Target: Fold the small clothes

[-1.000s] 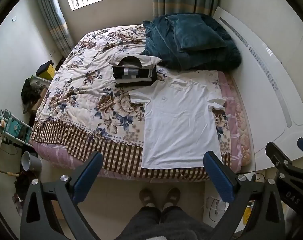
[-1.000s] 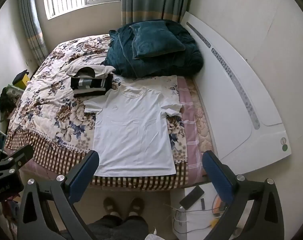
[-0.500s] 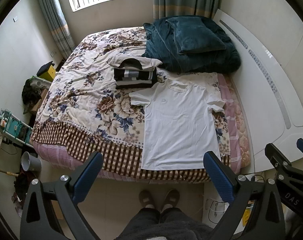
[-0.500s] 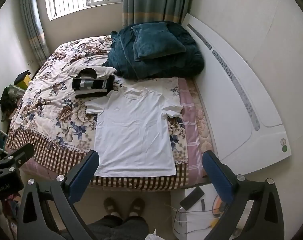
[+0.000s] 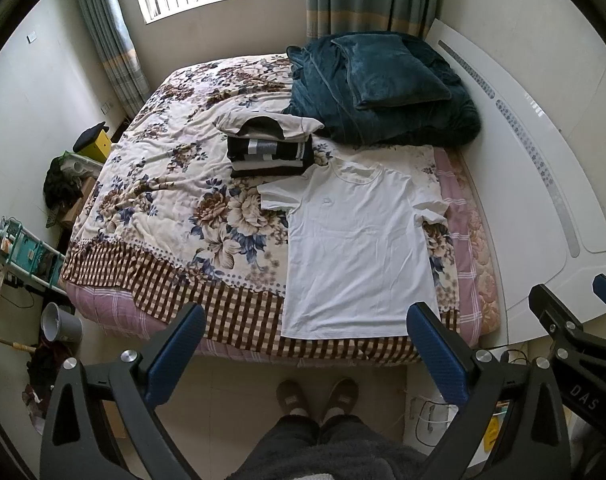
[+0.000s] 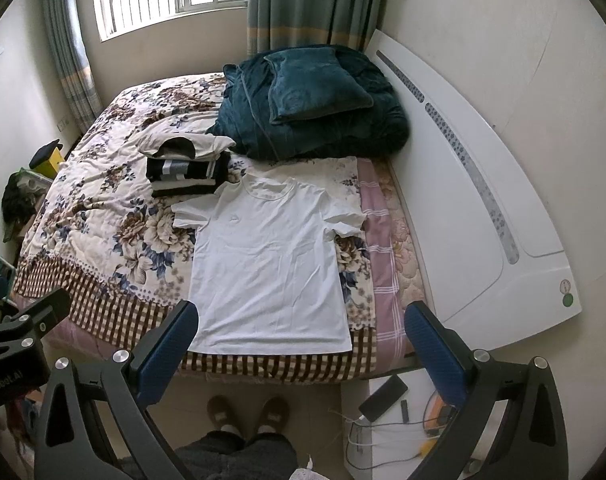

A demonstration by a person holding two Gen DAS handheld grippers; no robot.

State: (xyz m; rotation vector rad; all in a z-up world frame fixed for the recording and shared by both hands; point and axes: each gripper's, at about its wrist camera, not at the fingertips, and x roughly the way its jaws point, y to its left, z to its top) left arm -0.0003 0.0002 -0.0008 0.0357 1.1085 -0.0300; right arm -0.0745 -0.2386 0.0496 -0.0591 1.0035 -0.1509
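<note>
A white T-shirt lies spread flat, front up, on the near right part of the bed, its hem at the checked border. Behind it sits a stack of folded clothes, dark striped pieces with a pale one on top. My left gripper is open and empty, held high above the floor in front of the bed. My right gripper is also open and empty, at about the same height, well short of the shirt.
A floral quilt covers the bed. A teal blanket and pillow are piled by the white headboard. A phone with cables lies on a low white stand. The person's slippered feet stand on the floor. Clutter lines the left wall.
Both grippers have drawn back and risen a little, so the bed and shirt look slightly smaller and farther. Nothing on the bed has moved.
</note>
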